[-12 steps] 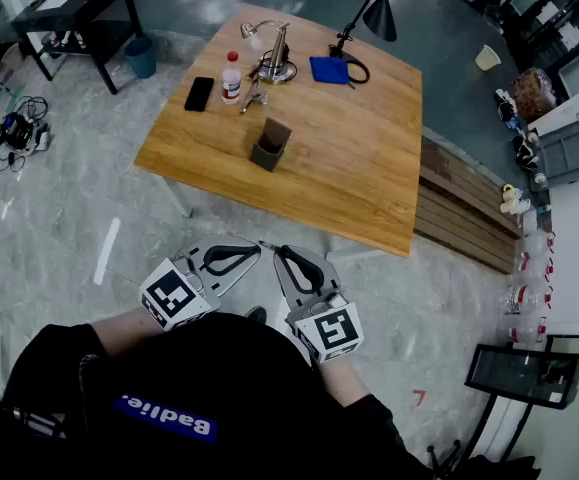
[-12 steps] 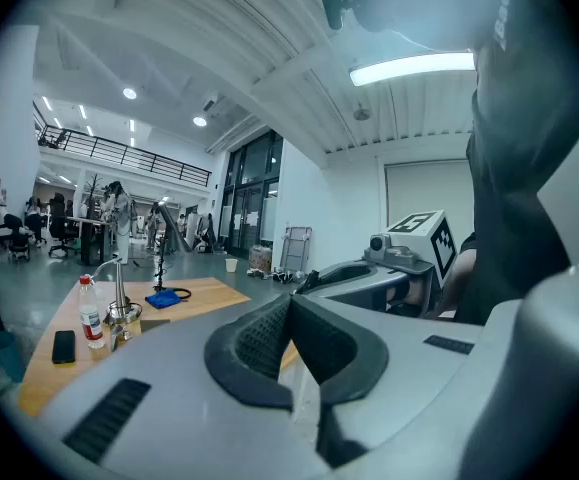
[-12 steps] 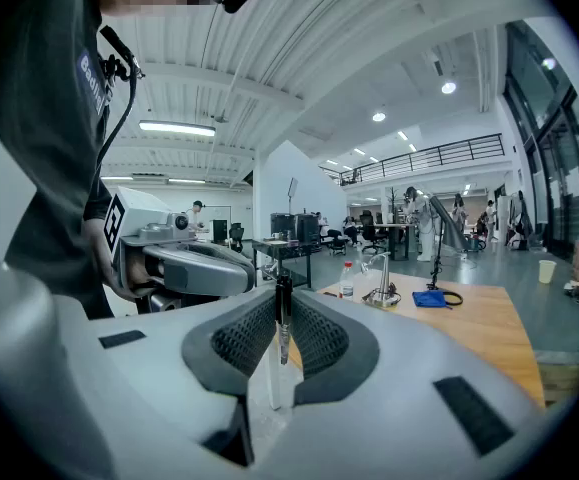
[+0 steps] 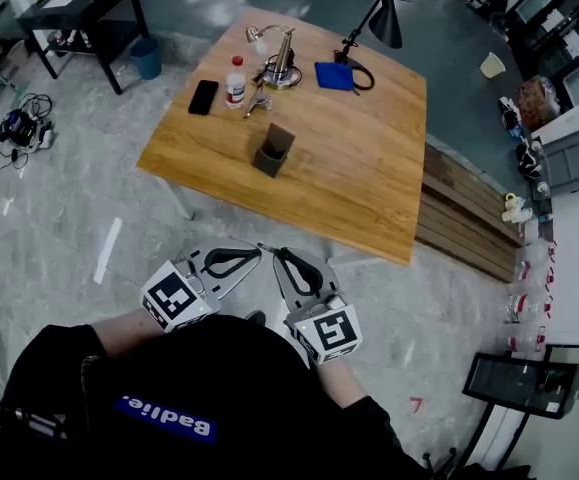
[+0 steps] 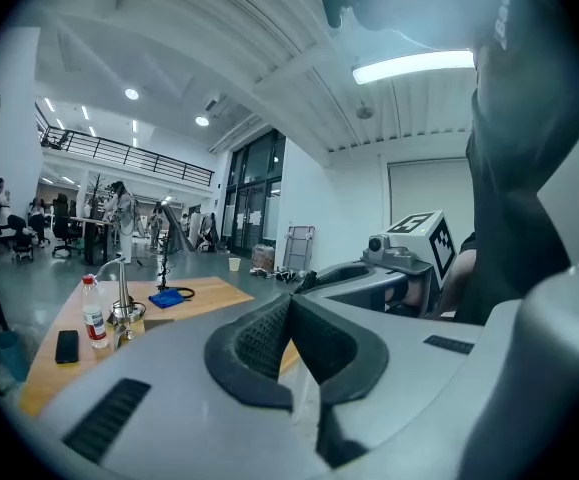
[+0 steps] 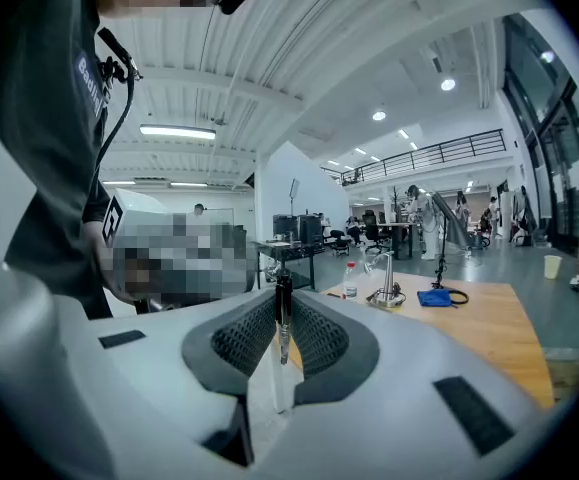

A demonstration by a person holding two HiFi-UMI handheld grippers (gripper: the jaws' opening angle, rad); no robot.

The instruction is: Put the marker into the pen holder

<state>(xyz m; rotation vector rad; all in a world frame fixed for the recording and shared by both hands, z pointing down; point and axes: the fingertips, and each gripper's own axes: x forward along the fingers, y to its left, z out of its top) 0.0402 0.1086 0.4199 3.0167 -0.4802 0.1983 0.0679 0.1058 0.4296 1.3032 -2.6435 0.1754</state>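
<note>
- Right gripper [image 6: 281, 340]: jaws pressed on a slim marker with a dark upper part and pale lower barrel [image 6: 282, 320], which stands upright between the black ribbed pads.
- In the head view the marker's tip [image 4: 267, 247] pokes out past the right gripper [image 4: 280, 253], off the table and close to the person's body.
- Left gripper [image 5: 291, 330]: jaws brought together, nothing between them; in the head view it [image 4: 255, 252] sits just beside the right one, tips nearly meeting.
- Dark square pen holder [image 4: 272, 151] stands upright on the light wooden table [image 4: 369, 183], well apart from both grippers.
- Behind the holder: flat black phone [image 4: 203, 96], small clear bottle with red cap [image 4: 236, 80], metal gooseneck lamp [image 4: 278, 61], folded blue cloth [image 4: 333, 75].
</note>
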